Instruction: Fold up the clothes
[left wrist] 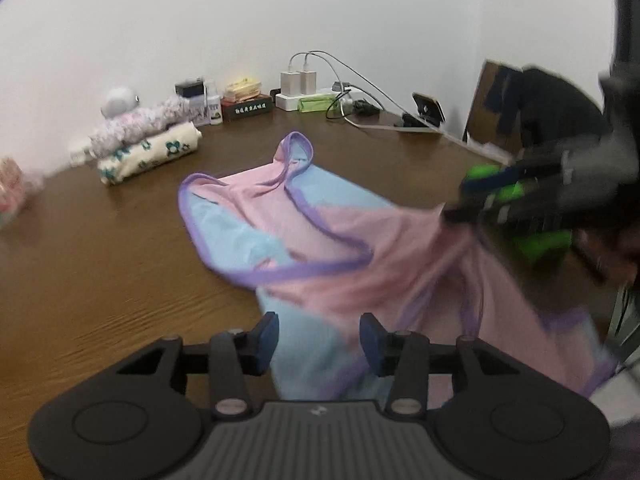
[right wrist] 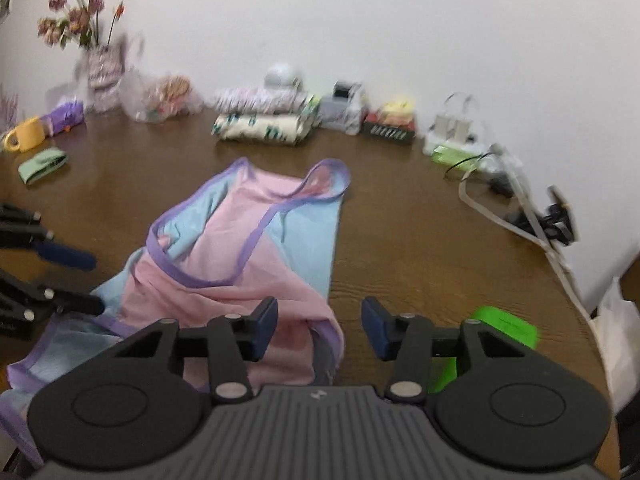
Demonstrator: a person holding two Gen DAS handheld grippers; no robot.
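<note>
A pink and light-blue tank top with purple trim (left wrist: pixel 320 236) lies rumpled on the brown wooden table (left wrist: pixel 100 280); it also shows in the right wrist view (right wrist: pixel 240 264). My left gripper (left wrist: pixel 319 342) is open just above the garment's near hem, holding nothing. My right gripper (right wrist: pixel 319 326) is open over the garment's right near corner, empty. In the left wrist view the right gripper (left wrist: pixel 460 204) appears at the right, blurred, touching the pink fabric. The left gripper (right wrist: pixel 90 280) shows at the left edge of the right wrist view, open.
Folded floral clothes (right wrist: pixel 264 124) are stacked at the back by the wall. A power strip with chargers and cables (left wrist: pixel 304 92), boxes (left wrist: pixel 246 104), a phone stand (left wrist: pixel 428 112), a yellow mug (right wrist: pixel 26 136), a flower vase (right wrist: pixel 100 68) and a green object (right wrist: pixel 504 328) surround the table.
</note>
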